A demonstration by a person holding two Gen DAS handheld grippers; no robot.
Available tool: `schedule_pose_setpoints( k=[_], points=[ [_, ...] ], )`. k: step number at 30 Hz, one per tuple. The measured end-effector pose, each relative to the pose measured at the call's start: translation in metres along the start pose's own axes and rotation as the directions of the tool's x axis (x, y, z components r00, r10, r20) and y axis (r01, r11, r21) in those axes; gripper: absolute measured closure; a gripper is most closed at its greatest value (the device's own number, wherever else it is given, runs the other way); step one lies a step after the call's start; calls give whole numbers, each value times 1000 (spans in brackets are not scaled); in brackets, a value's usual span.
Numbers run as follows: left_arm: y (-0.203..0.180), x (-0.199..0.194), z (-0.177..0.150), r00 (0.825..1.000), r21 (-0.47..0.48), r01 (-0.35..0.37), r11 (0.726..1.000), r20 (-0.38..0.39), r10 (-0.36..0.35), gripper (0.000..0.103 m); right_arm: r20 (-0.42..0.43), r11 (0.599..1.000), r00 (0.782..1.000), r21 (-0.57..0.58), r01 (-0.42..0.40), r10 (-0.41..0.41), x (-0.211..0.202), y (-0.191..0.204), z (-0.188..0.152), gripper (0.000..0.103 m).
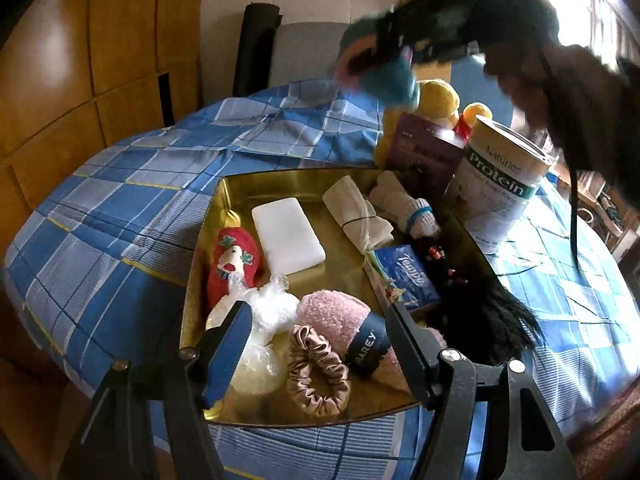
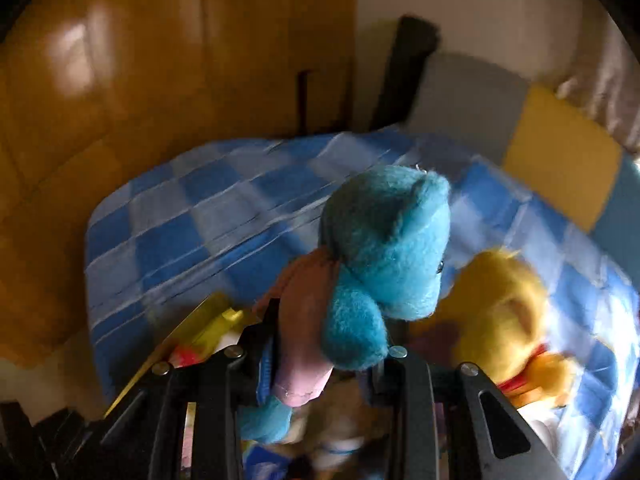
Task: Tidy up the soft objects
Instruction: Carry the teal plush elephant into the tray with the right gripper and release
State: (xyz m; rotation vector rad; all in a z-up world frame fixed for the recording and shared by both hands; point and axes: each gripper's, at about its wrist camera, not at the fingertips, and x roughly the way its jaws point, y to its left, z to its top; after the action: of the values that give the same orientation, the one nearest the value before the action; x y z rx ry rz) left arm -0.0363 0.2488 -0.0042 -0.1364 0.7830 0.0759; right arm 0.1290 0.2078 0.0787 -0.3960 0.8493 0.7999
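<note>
Right gripper (image 2: 320,364) is clamped nearly shut on a blue plush (image 2: 384,248), pinching its pink-and-orange part so the head sticks out forward past the fingertips, long axis roughly along the fingers. Just right of it and lower lies a yellow plush (image 2: 508,312) on the checked cloth (image 2: 192,232); down to its left shows the corner of the gold tray (image 2: 208,312).

Left gripper (image 1: 320,336) hangs over the tray's near end, jaws apart with nothing between them, a scrunchie (image 1: 318,372) and pink slipper (image 1: 336,316) just ahead. From there the blue plush (image 1: 384,80) is up and beyond the tray's far edge, by a protein can (image 1: 500,176). The right hand alone carries it; the likely drop spot, the tray's bare middle, lies below and toward the left gripper.
</note>
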Motion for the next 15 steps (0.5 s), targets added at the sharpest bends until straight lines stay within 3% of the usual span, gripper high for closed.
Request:
schedule_pose_setpoints(
  k=[7, 11, 15],
  points=[
    [7, -4, -3, 1000, -22, -19, 1000, 6, 19, 33, -151, 994, 984, -41, -99, 92, 37, 44, -63, 72],
    [13, -5, -4, 999, -47, -35, 998, 10, 36, 31, -216, 993, 972, -53, -106, 93, 44, 61, -96, 72],
    [15, -6, -4, 999, -66, -49, 997, 11, 50, 27, -265, 997, 964, -61, -46, 28, 62, 74, -120, 72]
  ],
)
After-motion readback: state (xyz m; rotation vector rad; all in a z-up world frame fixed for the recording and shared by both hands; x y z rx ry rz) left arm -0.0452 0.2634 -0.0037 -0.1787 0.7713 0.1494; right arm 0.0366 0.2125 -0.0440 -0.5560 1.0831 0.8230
